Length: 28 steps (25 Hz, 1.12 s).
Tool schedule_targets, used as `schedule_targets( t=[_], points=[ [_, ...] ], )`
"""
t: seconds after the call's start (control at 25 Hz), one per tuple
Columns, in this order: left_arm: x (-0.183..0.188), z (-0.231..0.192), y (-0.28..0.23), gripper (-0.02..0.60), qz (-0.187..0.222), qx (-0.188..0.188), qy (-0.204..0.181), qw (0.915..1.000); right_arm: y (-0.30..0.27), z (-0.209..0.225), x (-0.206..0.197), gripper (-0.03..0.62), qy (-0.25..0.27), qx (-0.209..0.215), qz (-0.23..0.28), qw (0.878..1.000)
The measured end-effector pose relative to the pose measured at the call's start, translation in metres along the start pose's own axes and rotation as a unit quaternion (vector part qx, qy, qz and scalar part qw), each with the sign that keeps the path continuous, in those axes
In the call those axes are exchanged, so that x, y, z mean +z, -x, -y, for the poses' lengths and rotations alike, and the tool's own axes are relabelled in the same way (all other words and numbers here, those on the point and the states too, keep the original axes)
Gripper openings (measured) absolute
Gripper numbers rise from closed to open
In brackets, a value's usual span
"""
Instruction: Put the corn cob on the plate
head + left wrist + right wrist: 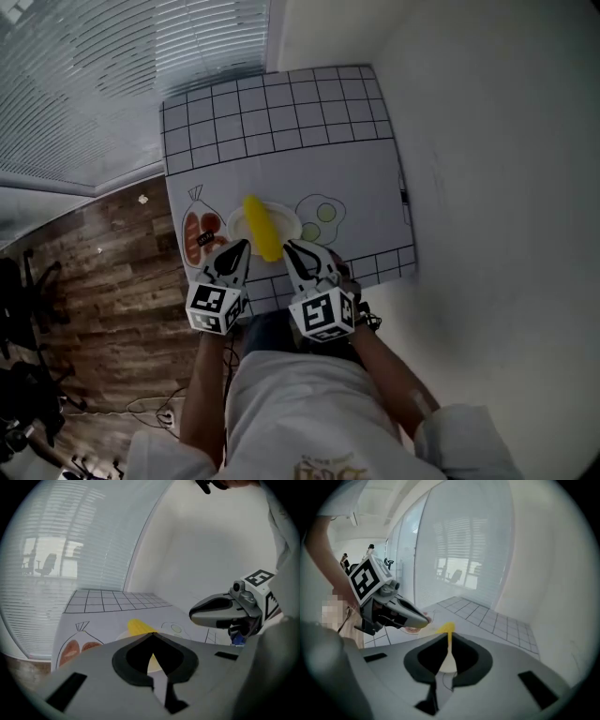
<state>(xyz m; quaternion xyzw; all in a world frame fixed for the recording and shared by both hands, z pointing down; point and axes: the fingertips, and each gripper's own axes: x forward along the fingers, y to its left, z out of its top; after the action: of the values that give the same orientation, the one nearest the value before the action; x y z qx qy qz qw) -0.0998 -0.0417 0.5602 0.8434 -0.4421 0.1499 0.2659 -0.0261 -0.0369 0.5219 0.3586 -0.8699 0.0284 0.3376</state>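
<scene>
- The jaws of the left gripper (152, 633) are pressed together on nothing; the jaws of the right gripper (448, 635) also meet, empty.
- Both grippers point forward and downward, side by side, just before the plate (293, 223).
- The corn cob (262, 228) lies on this plate.

Clearance round the plate
We note the mat (281, 141) bare beyond the plate (289, 223) and to its right; the corn cob (262, 228) lies across the plate, and the left gripper (242, 247) and right gripper (291, 247) crowd its near rim, a narrow gap between them.
</scene>
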Motion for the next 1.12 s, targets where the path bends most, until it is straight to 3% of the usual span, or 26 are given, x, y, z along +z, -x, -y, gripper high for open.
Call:
schedule_targets(
  t=[0.08,0.24,0.56,0.72,1.12],
  points=[
    [0.007,0.006,0.004,0.005,0.007,0.003,-0.008,0.9999,0.012,0.014,0.006,0.011,-0.006,-0.016,0.018,1.0],
    [0.034,0.015,0.018,0.005,0.04,0.023,-0.022,0.9987,0.029,0.032,0.012,0.008,-0.052,-0.004,0.035,0.998],
    [0.104,0.04,0.062,0.005,0.127,0.078,-0.062,0.9869,0.083,0.078,0.057,0.006,-0.125,-0.006,0.145,0.981],
    [0.125,0.056,0.08,0.005,0.147,0.09,-0.085,0.9814,0.101,0.088,0.066,0.006,-0.125,-0.015,0.165,0.978],
    [0.171,0.081,0.106,0.005,0.21,0.112,-0.085,0.9675,0.129,0.102,0.08,0.006,-0.13,-0.024,0.198,0.971]
  ],
)
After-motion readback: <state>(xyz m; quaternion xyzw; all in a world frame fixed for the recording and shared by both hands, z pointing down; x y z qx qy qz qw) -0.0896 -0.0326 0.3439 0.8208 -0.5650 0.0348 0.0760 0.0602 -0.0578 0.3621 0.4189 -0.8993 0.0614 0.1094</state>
